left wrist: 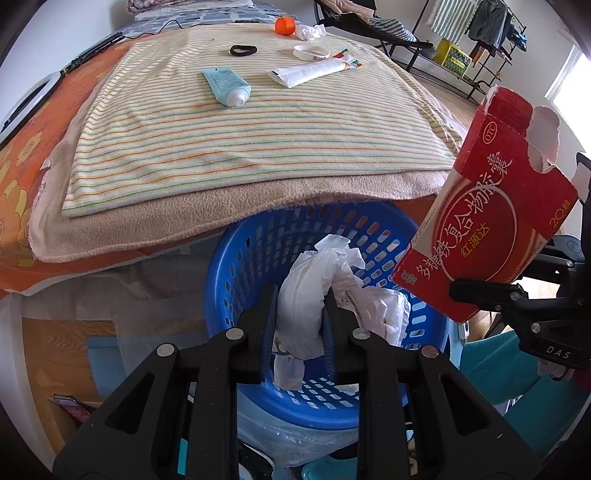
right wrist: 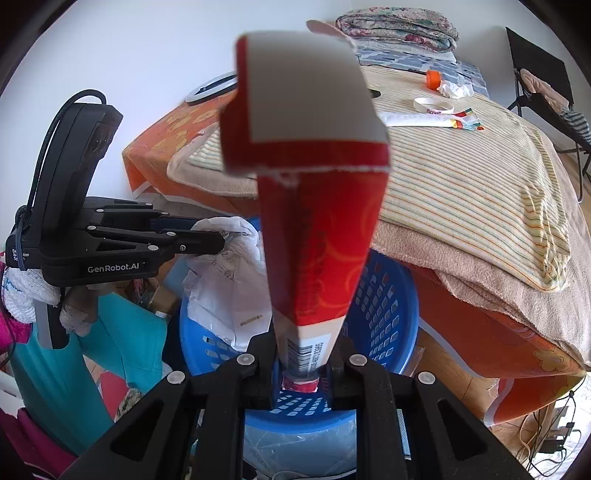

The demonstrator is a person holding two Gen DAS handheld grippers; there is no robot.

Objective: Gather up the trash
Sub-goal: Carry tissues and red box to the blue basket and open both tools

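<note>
A blue plastic basket [left wrist: 373, 243] [right wrist: 384, 306] stands below the table's front edge. Over it my left gripper [left wrist: 300, 295] [right wrist: 221, 242] is shut on a crumpled white plastic wrapper [left wrist: 306, 295] [right wrist: 225, 291]. Just right of it my right gripper [right wrist: 303, 354] [left wrist: 456, 286] is shut on the lower end of an opened red medicine box [right wrist: 317, 236] [left wrist: 495, 218], which stands up over the basket's rim. On the striped towel [left wrist: 236, 129] lie a pale blue tube [left wrist: 227, 85], a white tube [left wrist: 314, 70] [right wrist: 424, 120], a crumpled tissue [left wrist: 308, 32] [right wrist: 454, 88] and an orange cap [left wrist: 284, 25] [right wrist: 433, 78].
A black hair tie [left wrist: 243, 50] and a white wristband [left wrist: 312, 52] [right wrist: 434, 106] also lie on the towel. Folded bedding [right wrist: 399, 26] is stacked at the far end. A clothes rack [left wrist: 476, 40] and a black chair [right wrist: 543, 85] stand behind. A person in teal clothing [right wrist: 92, 347] is at the left.
</note>
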